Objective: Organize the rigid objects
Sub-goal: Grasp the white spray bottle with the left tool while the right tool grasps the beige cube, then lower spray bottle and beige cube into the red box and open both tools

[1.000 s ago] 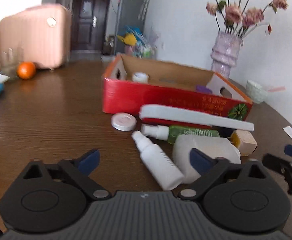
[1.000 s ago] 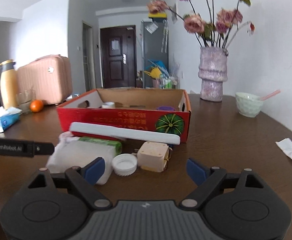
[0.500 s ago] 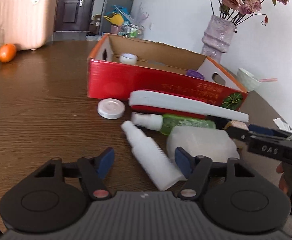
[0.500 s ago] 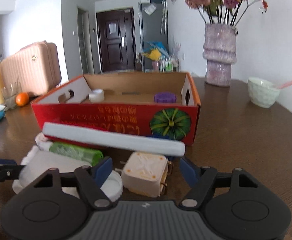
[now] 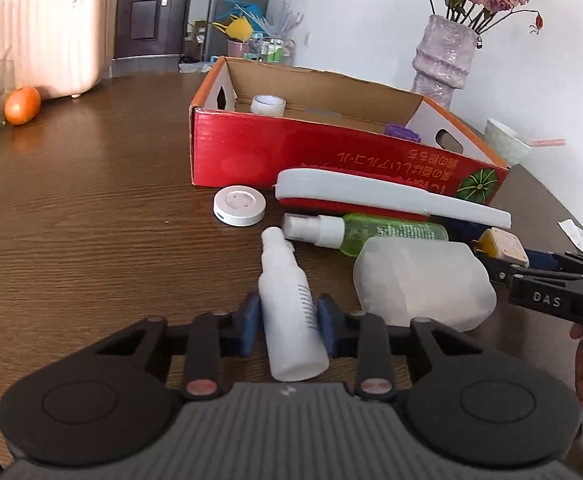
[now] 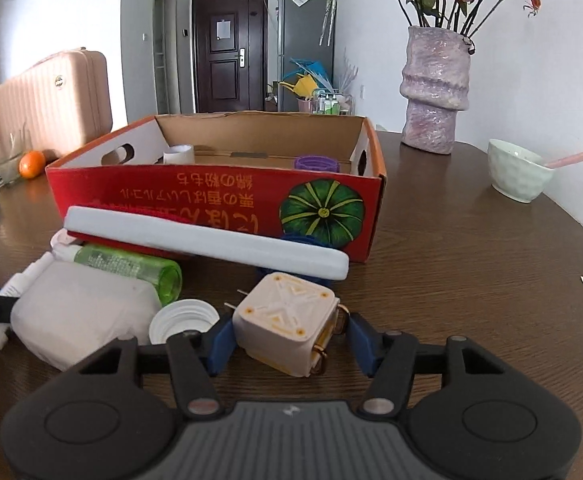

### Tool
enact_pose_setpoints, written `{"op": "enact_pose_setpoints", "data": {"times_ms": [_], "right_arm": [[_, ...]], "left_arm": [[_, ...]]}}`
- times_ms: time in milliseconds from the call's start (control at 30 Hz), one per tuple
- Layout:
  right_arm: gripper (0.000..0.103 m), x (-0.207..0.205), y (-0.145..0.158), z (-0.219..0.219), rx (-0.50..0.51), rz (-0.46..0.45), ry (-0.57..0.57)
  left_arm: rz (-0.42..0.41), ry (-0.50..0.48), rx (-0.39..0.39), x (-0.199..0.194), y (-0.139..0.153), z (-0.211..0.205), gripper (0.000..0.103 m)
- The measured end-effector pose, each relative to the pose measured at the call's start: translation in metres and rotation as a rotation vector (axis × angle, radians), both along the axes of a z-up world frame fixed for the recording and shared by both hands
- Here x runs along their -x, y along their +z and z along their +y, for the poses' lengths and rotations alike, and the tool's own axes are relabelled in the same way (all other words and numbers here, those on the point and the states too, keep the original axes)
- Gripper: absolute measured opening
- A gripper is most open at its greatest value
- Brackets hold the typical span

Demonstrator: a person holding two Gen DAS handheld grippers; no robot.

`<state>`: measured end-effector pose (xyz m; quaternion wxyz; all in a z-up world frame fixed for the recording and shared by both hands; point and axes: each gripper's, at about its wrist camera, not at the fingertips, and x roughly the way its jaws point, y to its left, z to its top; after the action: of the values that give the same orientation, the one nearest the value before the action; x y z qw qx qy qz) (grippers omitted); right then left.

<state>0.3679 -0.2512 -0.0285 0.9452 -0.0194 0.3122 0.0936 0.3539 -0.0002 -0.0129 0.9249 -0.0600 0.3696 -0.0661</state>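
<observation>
Lying on its side in front of the red box (image 5: 291, 152), the white spray bottle (image 5: 289, 308) sits between the blue pads of the left gripper (image 5: 287, 322), whose jaws have narrowed until the pads touch or nearly touch its flanks at mid-body; I judge it gripped or about to be. It looks like light, stiff plastic with a smooth, rounded wall that could roll or slip, so the middle of the body, below the thin nozzle, seems the sound place to hold. Just right of the bottle lies a frosted white jug (image 5: 419, 280), and nearer the box than the bottle are a green spray bottle (image 5: 371, 232), a long white bar (image 5: 387, 198) and a round white disc (image 5: 239, 205). Further right, the right gripper (image 6: 285, 342) brackets a beige cube (image 6: 287, 316) with metal prongs and rings; its left pad touches the cube, while the right pad stands just beside it, so it is not quite closed. The cube looks hard and compact, best pinched on its flat faces. Inside the box are a tape roll (image 5: 267, 105) and a purple lid (image 6: 317, 163).
</observation>
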Motion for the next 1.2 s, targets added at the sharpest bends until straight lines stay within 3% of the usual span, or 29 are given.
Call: {"op": "enact_pose_setpoints", "data": {"times_ms": [267, 600, 900, 1200], "right_arm": [[0.058, 0.040, 0.009, -0.010, 0.024, -0.045, -0.027], [0.058, 0.142, 0.053, 0.011, 0.013, -0.230, 0.023], [0.058, 0.215, 0.075, 0.027, -0.025, -0.332, 0.077], [0.059, 0.225, 0.077, 0.030, -0.023, -0.339, 0.078]], "left_arm": [[-0.166, -0.001, 0.000, 0.043, 0.026, 0.005, 0.028], [-0.390, 0.048, 0.000, 0.117, 0.069, 0.011, 0.028], [-0.504, 0.037, -0.030, 0.187, 0.079, 0.008, 0.028], [-0.523, 0.027, -0.006, 0.207, 0.081, 0.012, 0.028]]}}
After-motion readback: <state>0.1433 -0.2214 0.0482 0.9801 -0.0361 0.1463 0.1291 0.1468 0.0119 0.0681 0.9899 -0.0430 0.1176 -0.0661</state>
